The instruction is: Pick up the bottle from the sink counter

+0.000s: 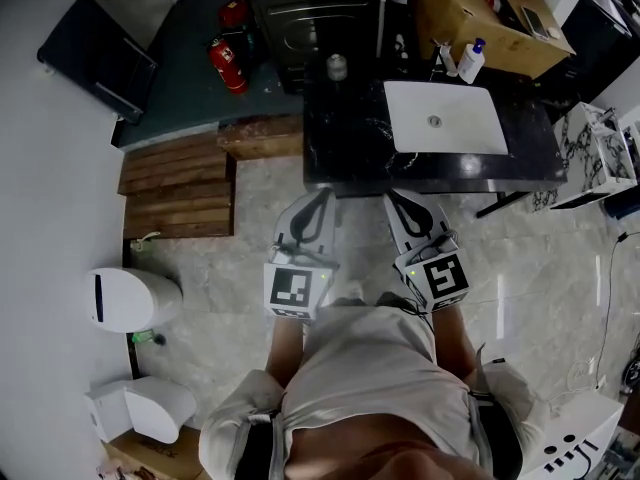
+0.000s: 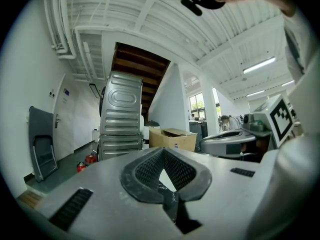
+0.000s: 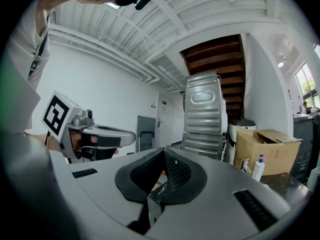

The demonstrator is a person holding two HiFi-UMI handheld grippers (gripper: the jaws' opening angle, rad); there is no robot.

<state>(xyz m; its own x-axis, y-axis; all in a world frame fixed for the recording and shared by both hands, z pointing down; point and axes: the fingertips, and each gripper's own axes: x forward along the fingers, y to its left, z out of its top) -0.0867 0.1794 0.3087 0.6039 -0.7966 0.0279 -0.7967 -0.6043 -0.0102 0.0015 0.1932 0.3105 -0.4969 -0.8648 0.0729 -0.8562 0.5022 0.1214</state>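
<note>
The left gripper (image 1: 318, 200) is held level in front of the person, with its tips close to the near edge of the dark surface (image 1: 345, 138). In the left gripper view, the left gripper (image 2: 163, 153) has its jaws closed tip to tip. Nothing is between them, only the small gap behind the meeting tips. Just beside it, the right gripper (image 1: 398, 200) points the same way at the same near edge. In the right gripper view (image 3: 162, 153) its jaws are likewise drawn together at the tips with nothing gripped. Beyond the right gripper a white basin (image 1: 470, 133) is set into the right half of the surface. The bottle (image 1: 471, 60) is white with a blue top. It stands upright at the far edge of the surface, behind the basin's far right corner and just beside the faucet (image 1: 446, 61). A cardboard box (image 1: 470, 3) sits behind it. The bottle is well apart from both pairs of jaws, across the basin and to the right of where they point. In the right gripper view the bottle (image 3: 258, 168) shows off to the right of the closed jaws and outside them, in front of the box.
</note>
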